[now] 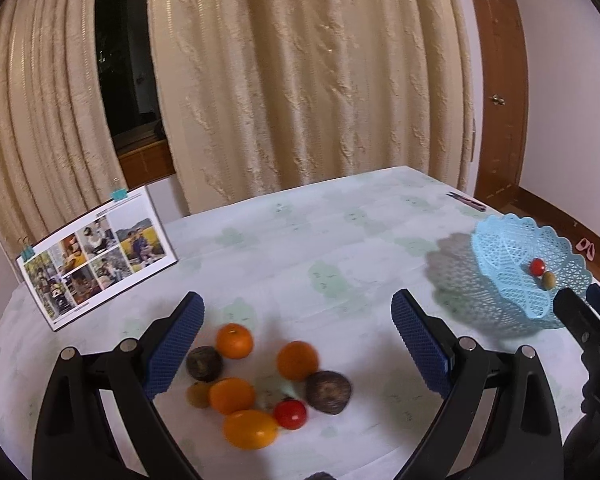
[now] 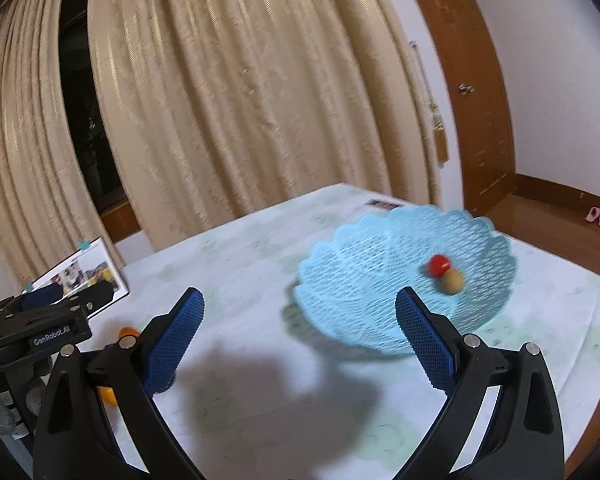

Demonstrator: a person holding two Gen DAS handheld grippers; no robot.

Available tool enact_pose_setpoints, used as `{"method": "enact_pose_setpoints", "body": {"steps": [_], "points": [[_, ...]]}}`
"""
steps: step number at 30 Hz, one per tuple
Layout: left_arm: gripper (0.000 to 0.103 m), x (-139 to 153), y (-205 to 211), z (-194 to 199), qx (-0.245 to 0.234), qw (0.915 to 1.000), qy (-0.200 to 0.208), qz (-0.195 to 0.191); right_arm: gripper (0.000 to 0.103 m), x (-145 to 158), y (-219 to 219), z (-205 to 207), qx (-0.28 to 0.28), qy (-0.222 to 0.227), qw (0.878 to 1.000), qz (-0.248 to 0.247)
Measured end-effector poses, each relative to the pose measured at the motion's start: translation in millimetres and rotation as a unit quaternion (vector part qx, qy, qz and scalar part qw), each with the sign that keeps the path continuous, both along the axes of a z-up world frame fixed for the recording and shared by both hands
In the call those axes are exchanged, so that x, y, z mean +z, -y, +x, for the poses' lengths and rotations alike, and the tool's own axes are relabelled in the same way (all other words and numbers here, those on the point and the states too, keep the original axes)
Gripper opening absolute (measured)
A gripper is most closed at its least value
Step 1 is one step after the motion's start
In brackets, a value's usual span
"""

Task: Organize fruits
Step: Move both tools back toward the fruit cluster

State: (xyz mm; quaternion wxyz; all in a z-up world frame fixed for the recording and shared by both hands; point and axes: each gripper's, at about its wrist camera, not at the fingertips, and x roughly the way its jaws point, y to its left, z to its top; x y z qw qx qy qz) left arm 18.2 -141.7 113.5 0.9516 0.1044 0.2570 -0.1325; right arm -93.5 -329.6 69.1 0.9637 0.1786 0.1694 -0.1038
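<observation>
Left tongs [image 1: 298, 334]: spread wide, nothing between the blue pads, hovering above the fruit pile [image 1: 260, 384] on the desk [image 1: 300, 240]. Pile directly ahead and low, at about 6 o'clock from the midpoint of the tongs, within the span of the jaws. Nearest the left pad: a dark round fruit [image 1: 204, 363] and a mandarin [image 1: 234, 341] at about 7 o'clock. Further in: two more round orange fruits, a second dark fruit [image 1: 328, 392], a red cherry tomato [image 1: 290, 413], and an oval orange fruit [image 1: 250, 429] with its long axis running 9 to 3 o'clock.

Right tongs [image 2: 300, 336]: likewise spread and empty, over bare desk, with the blue lattice basket [image 2: 380, 240] at about 1 o'clock. Inside it already: a small red fruit [image 2: 438, 265] touching an olive-brown one [image 2: 453, 280].

Judged from this: left tongs clearly nearer the pile, right tongs nearer the basket; basket at 3 o'clock from the pile, well apart.

Fruits small, smooth, round, closely packed, likely to roll when nudged. Propped photo booklet [image 1: 96, 256] at 10 o'clock, clear of the path.
</observation>
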Motion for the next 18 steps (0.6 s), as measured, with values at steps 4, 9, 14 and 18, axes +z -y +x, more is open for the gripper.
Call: {"method": "enact_pose_setpoints", "body": {"steps": [4, 9, 14, 18], "points": [[0.094, 1, -16, 3, 0.014, 0.9999, 0.001, -0.001, 0.098, -1, -19, 8, 0.03, -0.012, 0.999, -0.004], [0.094, 2, -33, 4, 0.026, 0.9996, 0.005, 0.001, 0.098, 0, -44, 21, 0.067, -0.028, 0.997, -0.016], [0.094, 3, -52, 7, 0.044, 0.999, 0.006, 0.003, 0.098, -2, -65, 33, 0.101, -0.045, 0.994, -0.027], [0.094, 2, -66, 9, 0.057, 0.9983, 0.006, 0.005, 0.098, -7, -82, 44, 0.135, -0.068, 0.988, -0.034]]}}
